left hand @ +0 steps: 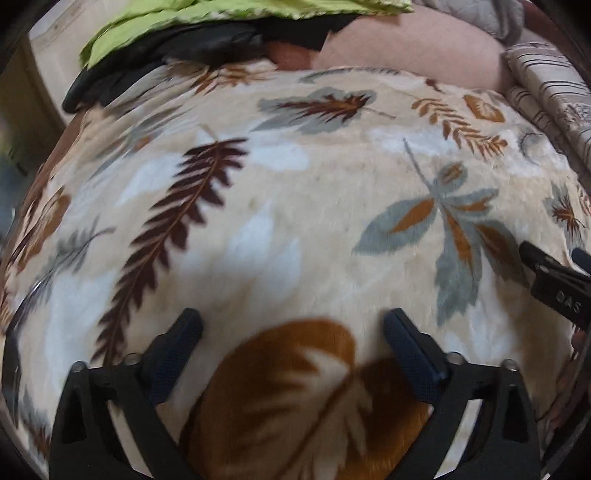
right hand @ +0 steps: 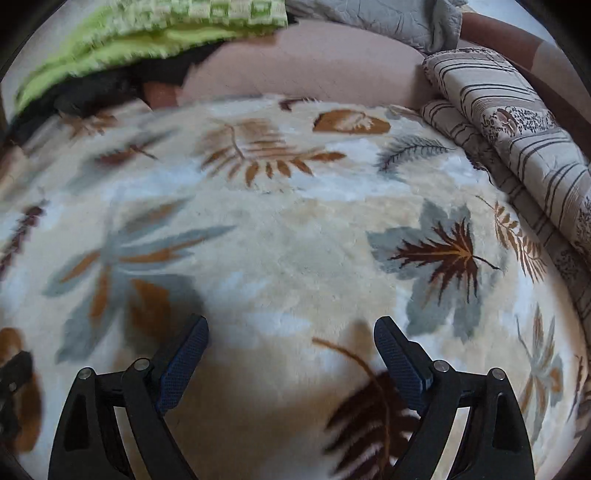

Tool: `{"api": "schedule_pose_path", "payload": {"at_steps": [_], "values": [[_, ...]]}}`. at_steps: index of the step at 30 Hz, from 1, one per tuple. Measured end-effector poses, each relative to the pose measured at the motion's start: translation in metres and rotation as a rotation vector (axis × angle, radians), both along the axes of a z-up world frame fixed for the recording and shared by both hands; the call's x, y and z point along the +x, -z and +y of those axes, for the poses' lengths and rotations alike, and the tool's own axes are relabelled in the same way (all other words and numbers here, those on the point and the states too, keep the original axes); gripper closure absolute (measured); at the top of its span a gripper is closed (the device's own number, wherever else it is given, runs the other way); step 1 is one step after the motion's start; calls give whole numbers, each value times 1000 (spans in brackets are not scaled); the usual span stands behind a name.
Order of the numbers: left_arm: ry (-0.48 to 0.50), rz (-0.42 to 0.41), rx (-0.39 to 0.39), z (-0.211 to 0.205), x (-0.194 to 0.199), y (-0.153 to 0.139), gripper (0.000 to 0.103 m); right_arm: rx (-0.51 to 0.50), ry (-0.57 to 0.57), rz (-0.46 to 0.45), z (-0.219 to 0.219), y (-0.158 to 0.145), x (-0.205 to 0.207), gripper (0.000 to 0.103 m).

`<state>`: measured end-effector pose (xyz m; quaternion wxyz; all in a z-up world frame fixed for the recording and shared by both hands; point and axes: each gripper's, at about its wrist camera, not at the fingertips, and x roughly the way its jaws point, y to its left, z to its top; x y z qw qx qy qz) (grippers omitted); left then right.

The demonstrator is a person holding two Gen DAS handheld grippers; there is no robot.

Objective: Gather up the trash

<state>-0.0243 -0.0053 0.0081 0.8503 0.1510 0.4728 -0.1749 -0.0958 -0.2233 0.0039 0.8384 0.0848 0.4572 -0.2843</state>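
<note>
1. Your left claw (left hand: 293, 325) is released, its two fingers spread wide with nothing between them, hanging over a fuzzy leaf-print blanket (left hand: 325, 192).
2. Your right claw (right hand: 291, 332) is released too, fingers wide apart and holding nothing, over the same blanket (right hand: 295, 240).
3. In the left view, your right claw's black tip (left hand: 554, 273) pokes in at the right edge, so both claws sit near each other, side by side.
4. Under the left claw lies a large brown leaf of the print; under the right, a dark brown fern leaf.
5. Farther out, at the blanket's far edge, a lime green cloth (left hand: 221, 22) lies on top of something black (left hand: 177, 55); the right view shows the green cloth (right hand: 147, 33) as well.
6. Beside that is a pinkish cushion (right hand: 314, 62), and to the right a folded striped quilt (right hand: 509, 122) touches the blanket's edge.
7. No trash shows clearly in either view; you cannot tell where it is.
</note>
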Motion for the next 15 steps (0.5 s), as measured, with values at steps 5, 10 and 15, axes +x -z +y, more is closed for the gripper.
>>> {"api": "schedule_pose_path", "payload": {"at_steps": [5,10,15], "values": [[-24,-20,-26,-1,3,2,0,75,28,-25,-9,4,-3,0],[-28,-26,-36,-4,9,2,0,150,28,-68,-18,6,-8,0],[-24,-36,-40,-6,11,4,0,147,27,-65,-19,7,-6,0]]}}
